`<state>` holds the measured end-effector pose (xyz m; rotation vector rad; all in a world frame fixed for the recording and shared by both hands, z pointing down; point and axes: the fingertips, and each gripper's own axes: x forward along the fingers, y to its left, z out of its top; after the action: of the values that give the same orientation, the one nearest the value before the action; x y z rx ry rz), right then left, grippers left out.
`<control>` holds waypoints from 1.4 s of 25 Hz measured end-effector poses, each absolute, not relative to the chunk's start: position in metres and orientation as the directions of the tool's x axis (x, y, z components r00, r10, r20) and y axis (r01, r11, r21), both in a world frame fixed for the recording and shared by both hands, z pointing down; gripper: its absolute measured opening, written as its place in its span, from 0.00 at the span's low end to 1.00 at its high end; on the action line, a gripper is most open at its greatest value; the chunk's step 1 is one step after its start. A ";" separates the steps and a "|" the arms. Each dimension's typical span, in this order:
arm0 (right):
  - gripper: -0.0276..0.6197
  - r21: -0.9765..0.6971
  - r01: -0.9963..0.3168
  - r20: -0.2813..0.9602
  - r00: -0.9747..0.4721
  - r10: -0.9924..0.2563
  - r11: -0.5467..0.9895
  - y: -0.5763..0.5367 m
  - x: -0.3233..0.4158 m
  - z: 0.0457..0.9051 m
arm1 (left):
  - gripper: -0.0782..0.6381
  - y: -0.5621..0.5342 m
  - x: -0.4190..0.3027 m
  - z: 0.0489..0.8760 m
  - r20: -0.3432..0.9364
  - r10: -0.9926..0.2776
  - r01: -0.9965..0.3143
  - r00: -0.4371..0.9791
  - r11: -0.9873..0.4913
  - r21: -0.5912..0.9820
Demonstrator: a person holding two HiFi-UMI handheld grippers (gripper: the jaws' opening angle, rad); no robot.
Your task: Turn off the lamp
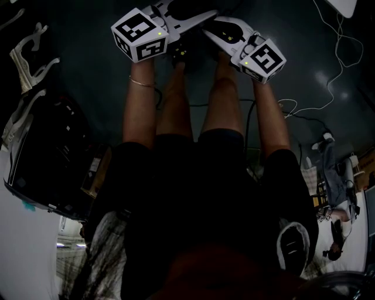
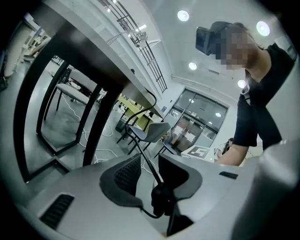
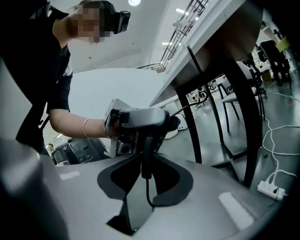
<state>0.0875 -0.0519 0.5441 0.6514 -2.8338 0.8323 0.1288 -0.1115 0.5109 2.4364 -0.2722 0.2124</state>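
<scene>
No lamp shows in any view. A black inline switch on a thin black cord stands upright between the pads of my right gripper, which look closed on it. In the left gripper view a black lump of the same cord sits deep between the jaws of my left gripper. Its fingertips stand apart around the thin cord, and I cannot tell whether they pinch the lump. In the dark head view, the left gripper and right gripper meet tip to tip above the person's feet.
A table on dark legs stands close by, also in the left gripper view. A power strip and white cables lie on the floor. A chair stands beyond. A black case sits at the left.
</scene>
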 end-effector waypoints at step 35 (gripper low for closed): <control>0.17 -0.513 -0.625 0.071 -0.714 -0.697 0.588 -0.115 0.153 0.507 | 0.14 -0.094 0.113 0.552 0.321 -0.161 -0.325 0.933 -0.758 0.566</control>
<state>0.1527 -0.1146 0.5075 1.2223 -2.9210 0.8549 0.1131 -0.0941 0.5516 2.4385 -0.3432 0.3341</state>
